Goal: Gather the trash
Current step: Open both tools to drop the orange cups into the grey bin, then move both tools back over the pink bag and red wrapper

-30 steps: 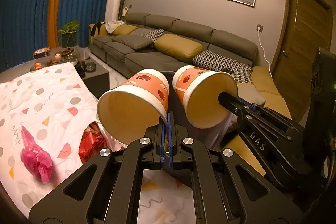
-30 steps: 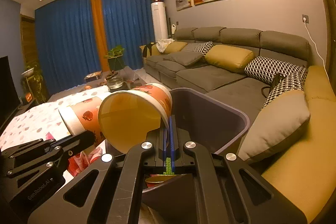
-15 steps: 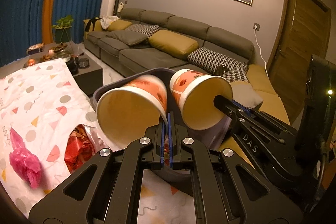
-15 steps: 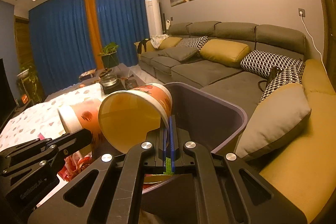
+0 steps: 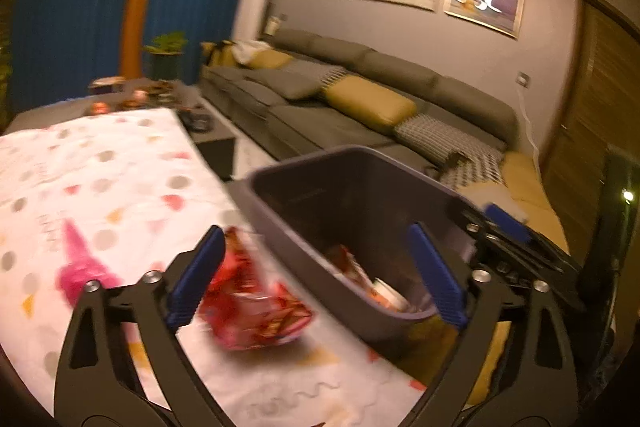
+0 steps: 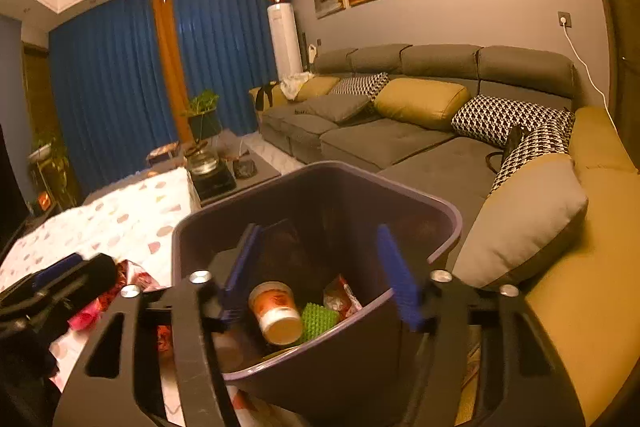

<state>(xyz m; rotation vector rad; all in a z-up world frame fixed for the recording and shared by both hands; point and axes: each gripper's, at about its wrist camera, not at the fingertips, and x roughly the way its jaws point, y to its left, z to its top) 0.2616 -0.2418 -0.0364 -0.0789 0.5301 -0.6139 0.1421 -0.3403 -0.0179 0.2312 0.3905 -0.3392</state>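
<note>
Trash that is left, a crumpled red foil wrapper (image 5: 256,303) and a pink plastic scrap (image 5: 82,267), lies on the white patterned worktop (image 5: 120,179) just beside the dark purple plastic bin (image 6: 448,223), where an orange paper cup (image 6: 276,311) lies. The left tongs (image 5: 316,275) and right tongs (image 6: 320,275) have just been opening; both stand spread and empty. Light foil may slip from the pads, and a low approach may knock the bin rim.

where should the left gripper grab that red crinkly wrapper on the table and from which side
Probably the wrapper's raised, crumpled middle, taken from above. It lies low and loose on the patterned tablecloth, just left of the bin, so a side approach would likely push it along. The left gripper is open, and its left pad is already beside it.
</note>
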